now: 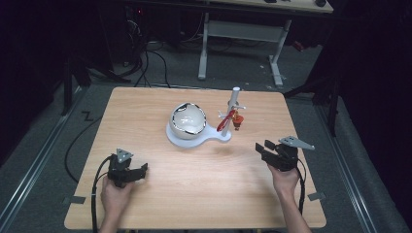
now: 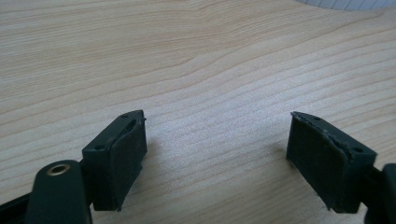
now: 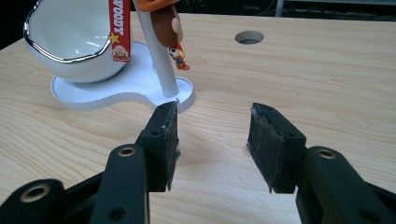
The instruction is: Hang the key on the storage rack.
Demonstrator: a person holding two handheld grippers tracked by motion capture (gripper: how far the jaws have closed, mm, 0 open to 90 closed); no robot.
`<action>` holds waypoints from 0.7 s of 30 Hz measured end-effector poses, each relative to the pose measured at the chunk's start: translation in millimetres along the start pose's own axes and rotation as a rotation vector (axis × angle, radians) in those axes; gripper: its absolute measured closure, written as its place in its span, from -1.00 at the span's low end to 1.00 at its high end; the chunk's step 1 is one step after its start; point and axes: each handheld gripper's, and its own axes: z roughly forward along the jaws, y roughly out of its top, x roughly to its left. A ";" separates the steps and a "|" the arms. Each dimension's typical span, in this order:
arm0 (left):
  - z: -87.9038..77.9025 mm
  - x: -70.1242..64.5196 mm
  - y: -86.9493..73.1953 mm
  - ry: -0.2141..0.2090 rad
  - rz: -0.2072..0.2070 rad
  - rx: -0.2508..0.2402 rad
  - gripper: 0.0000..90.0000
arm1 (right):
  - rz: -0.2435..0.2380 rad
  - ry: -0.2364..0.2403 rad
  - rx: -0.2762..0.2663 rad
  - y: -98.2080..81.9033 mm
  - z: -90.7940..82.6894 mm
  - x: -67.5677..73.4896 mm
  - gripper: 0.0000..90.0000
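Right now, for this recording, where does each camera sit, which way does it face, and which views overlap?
High view: above the person's side, looking forward and down on the light wooden table; both forearms, left gripper and right gripper show.
Left gripper view: rides the left gripper, looking low across bare wood between its open jaws.
Right gripper view: rides the right gripper, facing the white stand with pole, glossy white bowl and hanging red keychain toy.
Shared: high and right gripper views both show stand, bowl and toy.

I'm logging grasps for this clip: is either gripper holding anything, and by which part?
Nothing is held. The left gripper and right gripper both stand open over the table.
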 end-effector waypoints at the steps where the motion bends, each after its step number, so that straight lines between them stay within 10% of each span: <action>1: 0.0 0.0 0.0 0.000 0.000 0.000 -0.55 | 0.000 0.000 -0.001 -0.2 -0.9 -0.1 0.17; 21: 0.0 0.0 0.0 0.000 0.000 0.000 -0.55 | 0.016 -0.009 -0.008 -14.3 -10.5 -4.8 0.18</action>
